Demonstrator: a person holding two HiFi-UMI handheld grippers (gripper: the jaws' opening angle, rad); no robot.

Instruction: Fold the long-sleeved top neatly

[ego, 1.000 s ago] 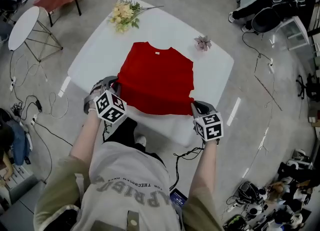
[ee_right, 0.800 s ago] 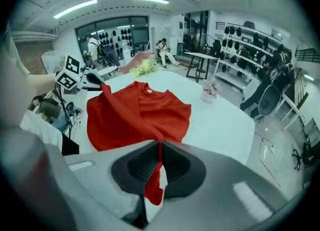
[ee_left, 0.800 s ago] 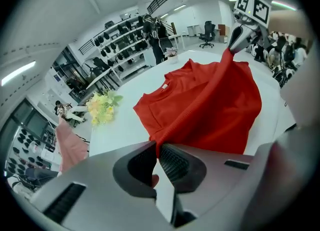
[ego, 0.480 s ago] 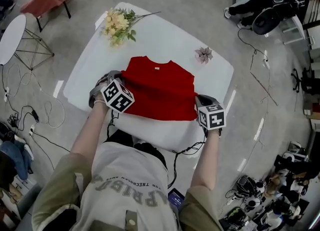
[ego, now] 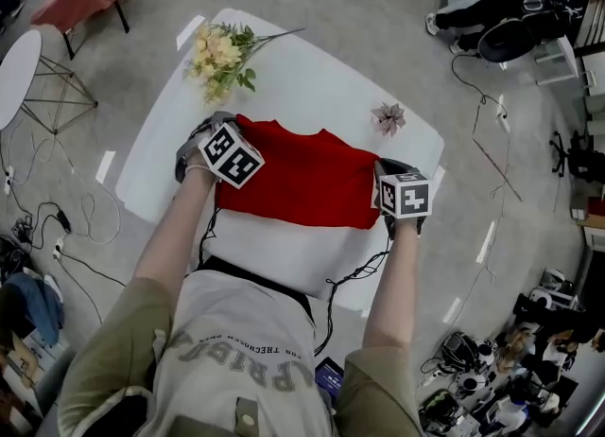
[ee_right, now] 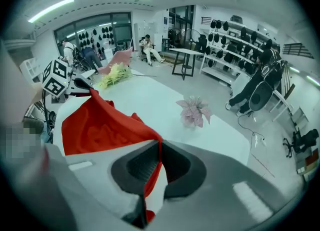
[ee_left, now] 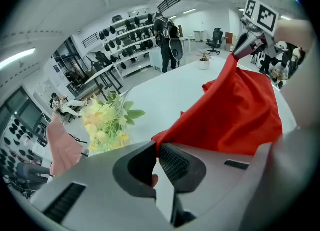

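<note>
The red long-sleeved top [ego: 298, 180] lies doubled over on the white table [ego: 302, 76], its lifted hem carried over the far half. My left gripper [ego: 213, 128] is shut on the top's left hem corner [ee_left: 165, 137] near the far left of the garment. On the right, my right gripper [ego: 386, 168] is shut on the other hem corner [ee_right: 152, 140]. In the left gripper view the cloth [ee_left: 240, 115] hangs stretched between both grippers, and the right gripper [ee_left: 245, 45] shows at the far end. The right gripper view shows the left gripper [ee_right: 82, 85] holding the far corner.
A bunch of yellow flowers [ego: 222, 52] lies at the table's far left, close to my left gripper. A small pink flower [ego: 388, 118] sits at the far right edge. Cables, round side tables [ego: 19, 76] and a chair stand on the floor around.
Both grippers have carried the top's near hem away from me across the table, folding the lower half over the upper half. The visible red area has become a shorter band.
</note>
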